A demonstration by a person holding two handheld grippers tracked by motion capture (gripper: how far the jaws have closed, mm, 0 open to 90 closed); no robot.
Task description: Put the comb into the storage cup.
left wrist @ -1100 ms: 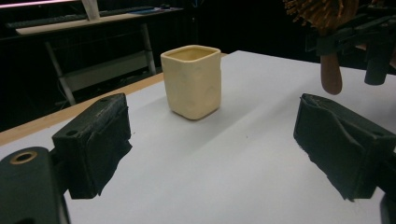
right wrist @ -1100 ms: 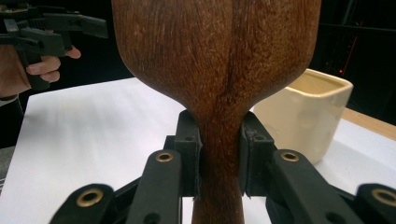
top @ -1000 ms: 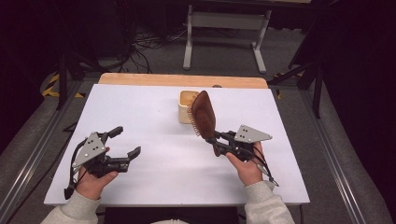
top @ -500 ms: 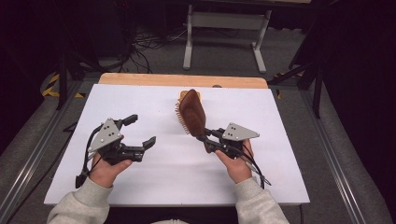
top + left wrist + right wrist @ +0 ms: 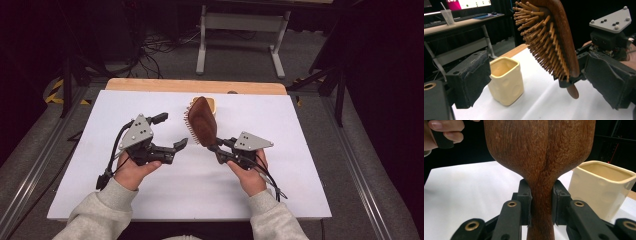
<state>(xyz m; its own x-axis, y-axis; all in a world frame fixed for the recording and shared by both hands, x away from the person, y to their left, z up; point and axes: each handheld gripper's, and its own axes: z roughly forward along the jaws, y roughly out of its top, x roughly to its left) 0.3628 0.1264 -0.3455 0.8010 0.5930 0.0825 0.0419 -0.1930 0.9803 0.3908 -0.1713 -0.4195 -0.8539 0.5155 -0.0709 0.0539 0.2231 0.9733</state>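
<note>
**A:** Dark room all round you, grey carpet, cables on the floor, and a white counter (image 5: 150,200) with a bare wooden strip along its far edge.

**B:** What am I holding?

**A:** Your right gripper (image 5: 220,148) has a wooden hairbrush (image 5: 202,121). It is an oval paddle of reddish-brown, grained wood with a smooth back, and rows of pale round-tipped wooden pins stand out from its face. The jaws are clamped on the narrow neck of the handle, one pad on each side, with the handle's rounded end sticking out below them. The brush head rises toward 11 o'clock from that gripper, tilted, off the counter.

**B:** And my left?

**A:** Your left gripper (image 5: 172,132) has its jaws wide apart and nothing between them. Their pads are black and rough like felt. The brush is at 3 o'clock from it, close but not touching, pins facing that way.

**B:** Anything else nearby?

**A:** At 12 o'clock, behind the brush head, a cream cup (image 5: 505,83) stands upright on the counter. It is squarish with rounded corners and shallow dimples on its walls, open-topped, matte. From the high view the brush hides most of it. A metal stand (image 5: 240,30) sits on the floor beyond the counter.
</note>
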